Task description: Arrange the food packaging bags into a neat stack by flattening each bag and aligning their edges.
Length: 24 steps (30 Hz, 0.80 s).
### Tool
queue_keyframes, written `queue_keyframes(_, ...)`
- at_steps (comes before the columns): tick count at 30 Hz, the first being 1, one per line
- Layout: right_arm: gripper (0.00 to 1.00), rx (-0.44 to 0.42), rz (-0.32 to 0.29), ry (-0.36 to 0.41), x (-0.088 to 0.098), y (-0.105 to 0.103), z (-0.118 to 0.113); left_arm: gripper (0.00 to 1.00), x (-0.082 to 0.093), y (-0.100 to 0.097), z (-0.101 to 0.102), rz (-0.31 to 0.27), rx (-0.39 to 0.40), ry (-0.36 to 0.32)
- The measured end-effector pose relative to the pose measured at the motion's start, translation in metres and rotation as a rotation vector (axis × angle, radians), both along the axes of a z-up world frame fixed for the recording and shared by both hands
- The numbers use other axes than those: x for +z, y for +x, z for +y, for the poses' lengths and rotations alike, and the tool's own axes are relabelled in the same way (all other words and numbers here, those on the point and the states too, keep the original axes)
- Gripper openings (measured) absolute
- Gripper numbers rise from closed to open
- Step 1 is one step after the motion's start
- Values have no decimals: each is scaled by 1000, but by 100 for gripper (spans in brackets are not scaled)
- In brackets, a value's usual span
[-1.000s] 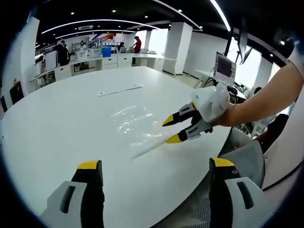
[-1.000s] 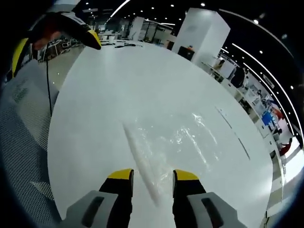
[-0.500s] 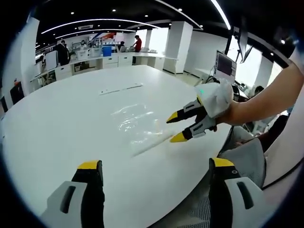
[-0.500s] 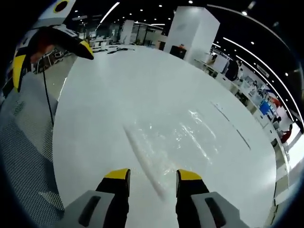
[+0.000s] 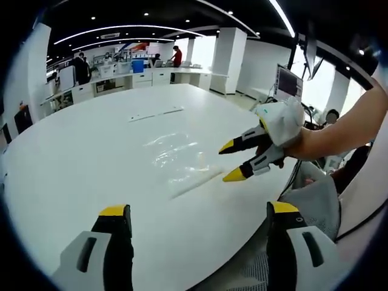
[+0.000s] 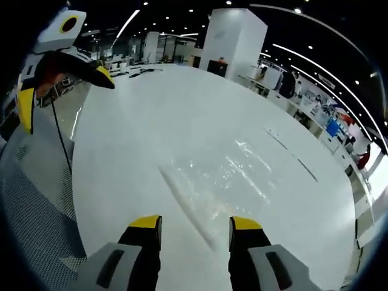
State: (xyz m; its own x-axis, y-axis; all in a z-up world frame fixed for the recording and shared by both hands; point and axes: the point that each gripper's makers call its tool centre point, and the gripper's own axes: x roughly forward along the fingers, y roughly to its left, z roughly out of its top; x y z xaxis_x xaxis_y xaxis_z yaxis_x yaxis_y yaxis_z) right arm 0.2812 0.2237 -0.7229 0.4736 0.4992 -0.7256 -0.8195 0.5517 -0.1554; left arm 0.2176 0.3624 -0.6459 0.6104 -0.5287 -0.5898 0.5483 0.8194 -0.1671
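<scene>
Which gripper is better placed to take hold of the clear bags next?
The right gripper, most likely. Its open jaws hover beside the near edge of the clear bags on the white table. The left gripper sits farther back, jaws wide apart.

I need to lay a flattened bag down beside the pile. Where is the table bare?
The white table is bare on the side of the clear bags away from the right gripper, and toward the thin strip. It is tightest at the bags' near edge, by the right gripper.
</scene>
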Motion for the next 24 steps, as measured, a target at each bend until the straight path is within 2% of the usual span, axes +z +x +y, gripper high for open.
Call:
queue_keyframes(20, 51, -78, 19, 55, 11, -18, -8, 90, -1, -8, 5, -8, 26, -5)
queue_keyframes(24, 57, -106, 29, 88, 14, -21, -9, 90, -4, -8, 9, -3, 33, -7)
